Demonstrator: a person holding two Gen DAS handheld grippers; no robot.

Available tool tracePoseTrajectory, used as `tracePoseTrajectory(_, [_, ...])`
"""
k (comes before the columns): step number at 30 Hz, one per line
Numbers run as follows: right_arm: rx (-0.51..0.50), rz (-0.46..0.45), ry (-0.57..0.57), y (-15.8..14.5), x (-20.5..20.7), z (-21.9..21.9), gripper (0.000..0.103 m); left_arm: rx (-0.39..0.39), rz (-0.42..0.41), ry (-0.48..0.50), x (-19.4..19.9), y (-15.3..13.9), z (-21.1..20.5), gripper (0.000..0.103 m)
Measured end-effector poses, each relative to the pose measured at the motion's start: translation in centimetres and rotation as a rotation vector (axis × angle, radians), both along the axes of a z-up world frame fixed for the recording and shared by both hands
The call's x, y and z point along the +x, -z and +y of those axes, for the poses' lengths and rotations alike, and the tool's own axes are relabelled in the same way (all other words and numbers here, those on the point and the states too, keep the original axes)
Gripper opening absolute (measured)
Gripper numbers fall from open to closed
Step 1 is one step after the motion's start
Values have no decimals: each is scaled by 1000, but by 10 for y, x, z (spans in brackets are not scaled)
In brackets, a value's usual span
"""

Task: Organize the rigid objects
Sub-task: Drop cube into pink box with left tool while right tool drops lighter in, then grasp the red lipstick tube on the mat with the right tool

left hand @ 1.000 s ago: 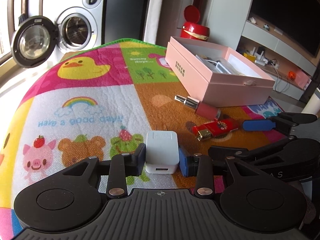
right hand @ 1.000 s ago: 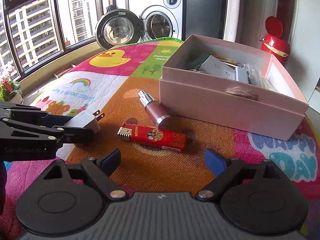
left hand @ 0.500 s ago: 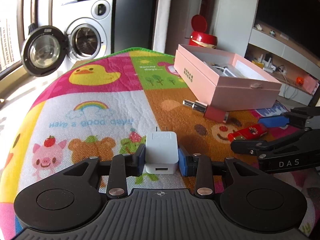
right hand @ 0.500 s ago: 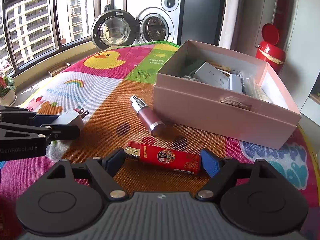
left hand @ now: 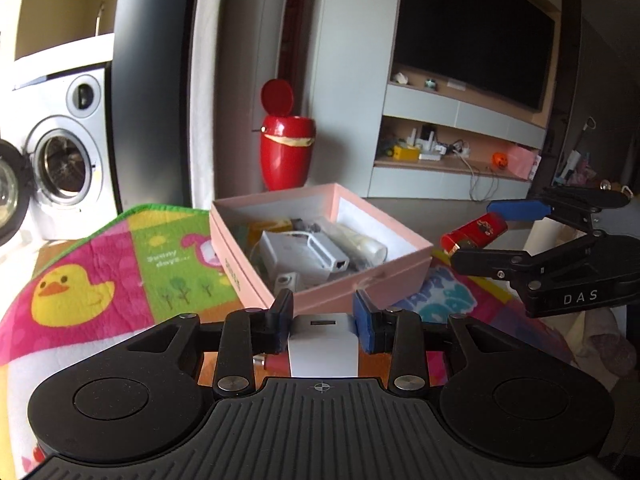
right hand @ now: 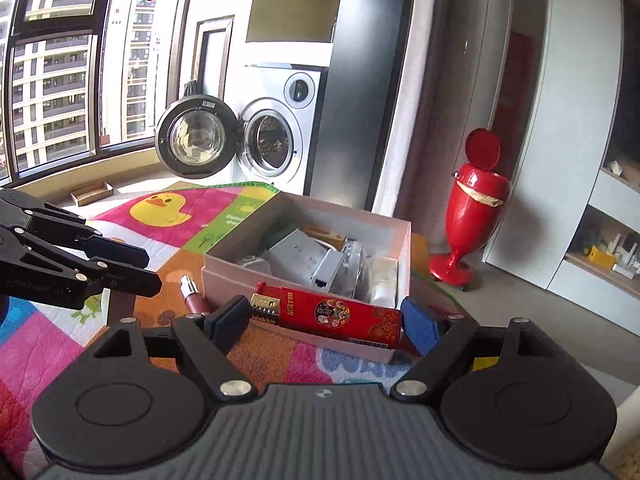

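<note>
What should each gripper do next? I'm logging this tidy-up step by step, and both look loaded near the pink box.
Probably carry both a little further forward over the pink box, then release. The left gripper is shut on the white charger and the right gripper on the red lighter; both are lifted off the mat but appear short of the box's open top, which already holds similar items.

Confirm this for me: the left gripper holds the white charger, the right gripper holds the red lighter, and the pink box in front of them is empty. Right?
Not quite. The pink box is not empty: both wrist views show white adapters and other small items already inside it. The rest stands: the left gripper is clamped on the white charger, and the right gripper holds the red lighter.
</note>
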State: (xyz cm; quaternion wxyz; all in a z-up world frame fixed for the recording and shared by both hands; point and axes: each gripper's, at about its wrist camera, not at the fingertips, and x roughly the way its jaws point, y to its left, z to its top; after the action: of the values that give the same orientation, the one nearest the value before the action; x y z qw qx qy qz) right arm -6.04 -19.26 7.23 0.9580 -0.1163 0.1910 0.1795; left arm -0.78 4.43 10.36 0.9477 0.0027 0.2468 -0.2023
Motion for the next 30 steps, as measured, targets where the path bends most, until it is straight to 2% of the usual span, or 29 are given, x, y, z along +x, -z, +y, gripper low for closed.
tracePoseTrajectory(4, [0,-107,4,-35,36,13,83,-75,-120,-29,53,-61,-8,36])
tracePoseTrajectory(6, [25,-102,-7,-50,65,20,83,-138,-123,-38,85,-80,-11,30])
tracePoseTrajectory(8, [26,-43,-19,-55,91,24,83,-146,-87,-51,112,-84,-14,31])
tracePoseTrajectory(11, [64,43,10,-41,101,17,83,-135,-63,-102,123,-63,-10,31])
tracePoseTrajectory(14, [81,134,-19,-9,89,6,83,-156,22,-155,116,-26,11,31])
tracePoseTrajectory(17, [24,196,-15,32,61,-1,83,-164,88,-216,103,8,34,31])
tracePoseTrajectory(20, [-1,246,0,59,47,-3,83,-180,180,-260,92,44,57,31])
tracePoseTrajectory(24, [50,344,-13,81,36,-1,83,-197,245,-263,82,76,73,31])
tracePoseTrajectory(30, [46,368,-66,86,26,14,83,-274,277,-180,67,92,75,30])
